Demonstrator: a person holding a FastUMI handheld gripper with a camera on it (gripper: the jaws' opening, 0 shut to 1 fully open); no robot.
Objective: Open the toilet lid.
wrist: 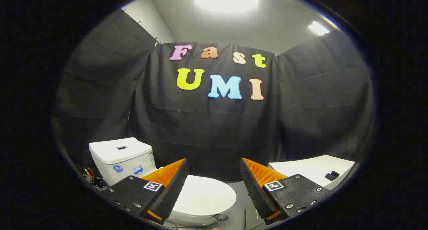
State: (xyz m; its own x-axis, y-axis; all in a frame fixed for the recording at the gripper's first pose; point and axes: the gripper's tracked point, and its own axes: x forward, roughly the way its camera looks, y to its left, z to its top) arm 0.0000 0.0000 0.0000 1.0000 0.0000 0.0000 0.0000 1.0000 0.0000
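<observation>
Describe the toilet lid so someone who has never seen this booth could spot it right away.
Start at the white toilet tank against the black cloth wall. The toilet lid lies closed just in front of it, showing between the open gripper fingers. Unlike the boxy tank, it is a smooth, rounded white oval.

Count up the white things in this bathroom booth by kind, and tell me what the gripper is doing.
White ceramic toilet tank: 1
White closed toilet lid: 1
White flat-topped cabinet: 1
Total: 3
The gripper is open, holding nothing; the lid lies between and just beyond its fingers, untouched.
</observation>
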